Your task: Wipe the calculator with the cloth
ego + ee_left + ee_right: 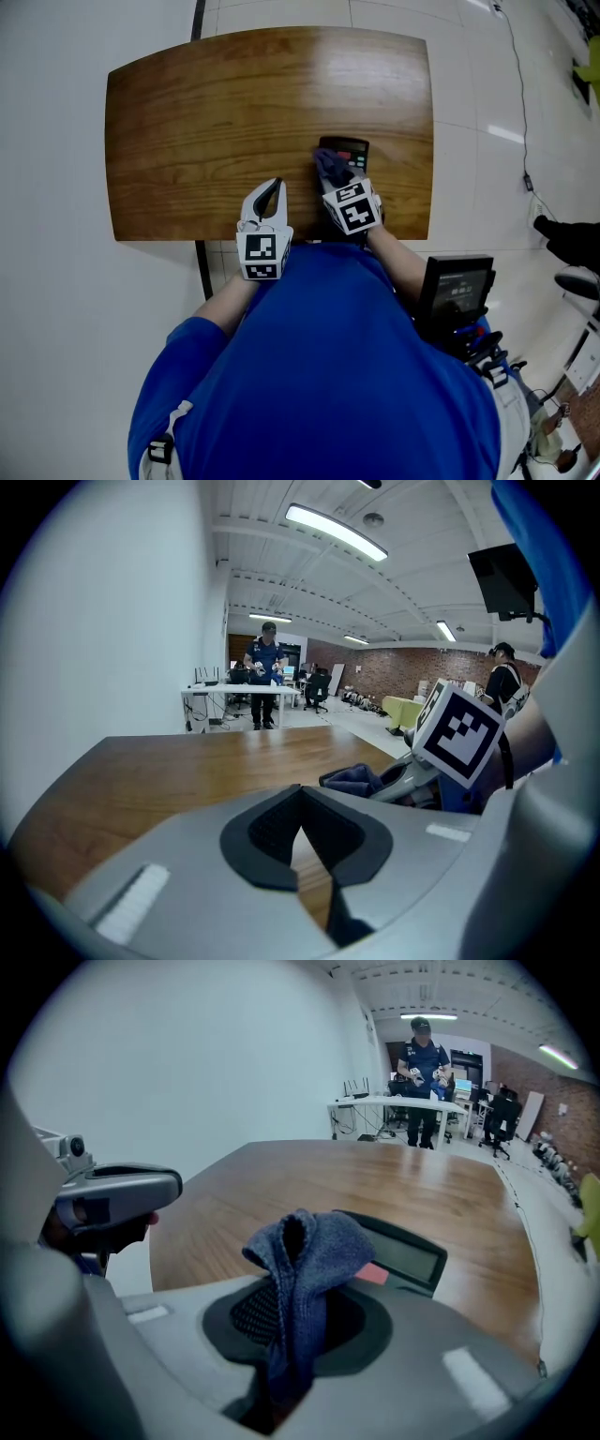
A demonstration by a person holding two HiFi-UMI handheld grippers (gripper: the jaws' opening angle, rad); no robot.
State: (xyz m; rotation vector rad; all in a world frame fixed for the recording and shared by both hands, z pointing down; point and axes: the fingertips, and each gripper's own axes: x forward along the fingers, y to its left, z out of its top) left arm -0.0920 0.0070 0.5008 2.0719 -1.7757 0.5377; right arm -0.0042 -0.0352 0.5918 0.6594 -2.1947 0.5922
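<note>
Wooden table (187, 141) is shown in the head view; the calculator (349, 150) lies right of centre, lengthwise just beyond the right gripper (336, 183). In the left gripper view, the left gripper (302, 827) is pressed together, empty. In the right gripper view, the cloth (305, 1260) is pinched, calculator straight ahead.

Bunched blue cloth (309, 1241) over flat black calculator (410, 1258)
</note>
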